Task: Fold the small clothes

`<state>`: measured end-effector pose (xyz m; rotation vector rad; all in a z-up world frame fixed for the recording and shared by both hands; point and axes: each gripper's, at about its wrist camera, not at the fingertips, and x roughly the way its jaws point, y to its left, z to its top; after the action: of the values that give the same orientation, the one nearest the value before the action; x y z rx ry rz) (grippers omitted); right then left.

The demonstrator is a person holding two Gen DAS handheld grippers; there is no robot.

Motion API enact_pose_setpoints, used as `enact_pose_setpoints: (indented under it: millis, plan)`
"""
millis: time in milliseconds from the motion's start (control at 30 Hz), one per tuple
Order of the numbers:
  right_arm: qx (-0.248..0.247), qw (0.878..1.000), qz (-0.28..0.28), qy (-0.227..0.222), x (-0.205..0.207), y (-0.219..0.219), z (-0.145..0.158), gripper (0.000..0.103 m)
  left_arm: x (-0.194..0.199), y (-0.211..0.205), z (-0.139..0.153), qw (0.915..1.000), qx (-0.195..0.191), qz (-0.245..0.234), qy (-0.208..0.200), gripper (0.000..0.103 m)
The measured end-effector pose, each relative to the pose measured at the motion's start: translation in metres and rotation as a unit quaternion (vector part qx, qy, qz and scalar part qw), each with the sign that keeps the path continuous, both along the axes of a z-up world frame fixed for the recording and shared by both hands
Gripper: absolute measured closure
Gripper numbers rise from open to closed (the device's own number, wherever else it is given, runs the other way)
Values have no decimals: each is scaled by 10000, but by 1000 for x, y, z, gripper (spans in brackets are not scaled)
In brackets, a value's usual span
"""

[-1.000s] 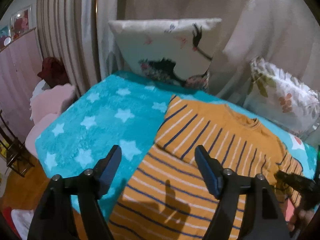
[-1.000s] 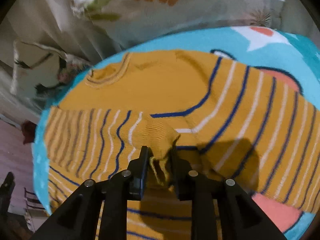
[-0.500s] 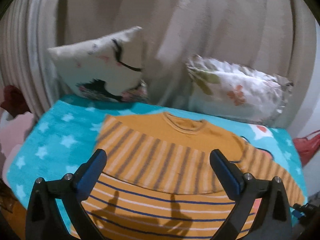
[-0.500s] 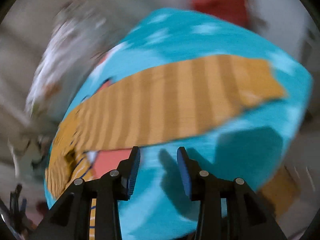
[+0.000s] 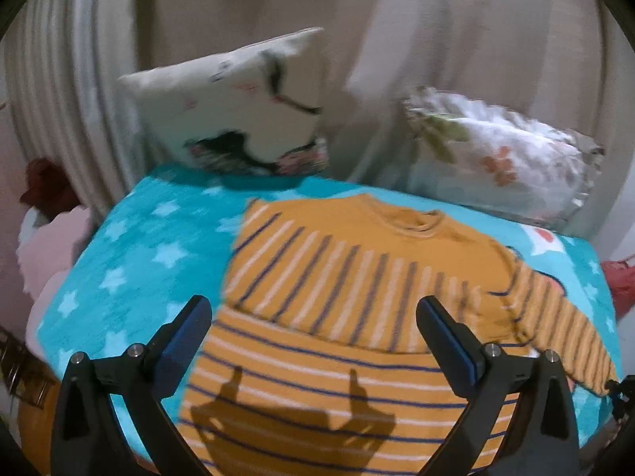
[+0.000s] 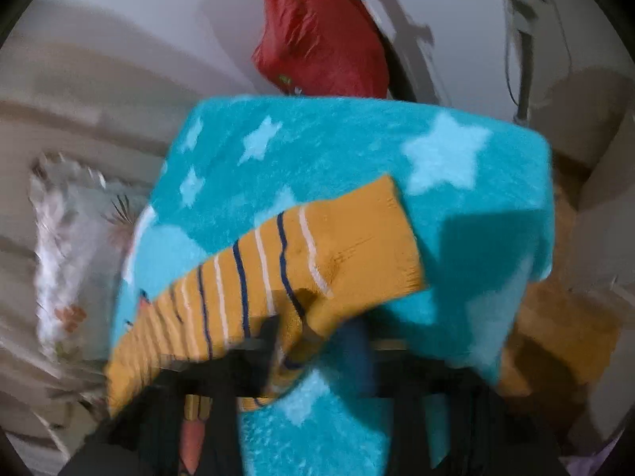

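Now the orange striped sweater lies flat on the star blanket in front of the two pillows, one sleeve already folded across its chest. Beyond that, the left tongs hang spread wide and empty above its middle, while the right tongs pinch the outstretched sleeve, probably to fold it inward

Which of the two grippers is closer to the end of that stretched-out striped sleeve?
Right. The right gripper is pinching the sleeve near its cuff; the left gripper hangs open above the sweater's body, away from it.
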<state>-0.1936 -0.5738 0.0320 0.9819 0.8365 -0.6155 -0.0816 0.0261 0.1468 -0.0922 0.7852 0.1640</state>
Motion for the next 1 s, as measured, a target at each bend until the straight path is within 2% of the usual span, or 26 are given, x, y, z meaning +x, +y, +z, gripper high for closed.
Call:
enact_pose_setpoints:
  millis: [100, 233, 333, 467, 633, 767, 900, 1000]
  plan:
    - [-405, 9987, 323, -19, 12, 12, 22, 96, -8, 30, 1, 9996, 28, 282, 31, 0]
    - [-695, 9907, 1053, -512, 41, 61, 72, 96, -14, 72, 3, 9987, -38, 504, -7, 0]
    - [-788, 9742, 1872, -981, 79, 123, 113, 96, -17, 106, 0, 9977, -218, 646, 6, 0]
    - [-638, 9443, 2919, -1382, 131, 221, 141, 96, -20, 146, -11, 9956, -459, 813, 109, 0]
    - [-430, 9055, 4028, -1264, 189, 342, 131, 97, -23, 188, -28, 9938, -581, 912, 269, 0]
    - [-240, 8827, 4582, -1018, 217, 423, 107, 97, -26, 214, -41, 9924, -629, 981, 387, 0]
    - [-573, 8513, 5178, -622, 232, 498, 79, 97, -32, 240, -49, 9909, -696, 1066, 448, 0]
    - [-709, 8362, 5425, -370, 240, 534, 58, 97, -36, 254, -54, 9899, -712, 1130, 468, 0]
